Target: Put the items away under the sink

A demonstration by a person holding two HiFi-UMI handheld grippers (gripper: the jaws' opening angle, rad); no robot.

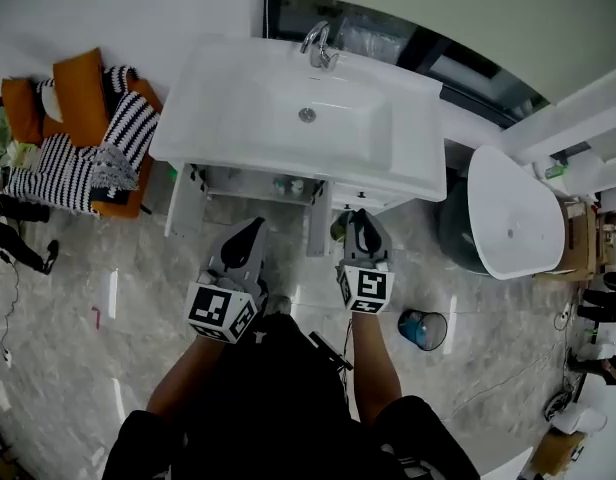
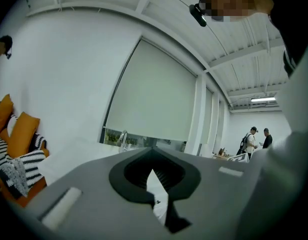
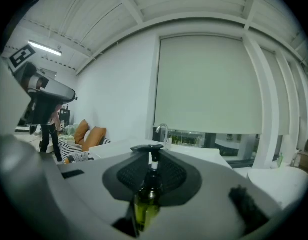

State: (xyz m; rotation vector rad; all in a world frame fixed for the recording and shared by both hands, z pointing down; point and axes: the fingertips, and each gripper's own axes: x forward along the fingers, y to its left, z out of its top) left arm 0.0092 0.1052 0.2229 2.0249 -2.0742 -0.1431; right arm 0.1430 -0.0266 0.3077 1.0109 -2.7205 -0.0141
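- Two items wait at lower centre of the head view, just before the open cabinet under the glossy white sink.
- Right hand-held gripper: textured black pads clamp an upright olive-green glass pump bottle.
- Left hand-held gripper: jaws pinch a thin white piece, identity unclear.
- Technique: enter low beneath the basin, bottle vertical, clear of the door panels.

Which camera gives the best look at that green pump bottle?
The right gripper view: the green pump bottle stands close up, clamped in the right gripper. The head view shows only a green sliver of it; the left gripper view, nothing.
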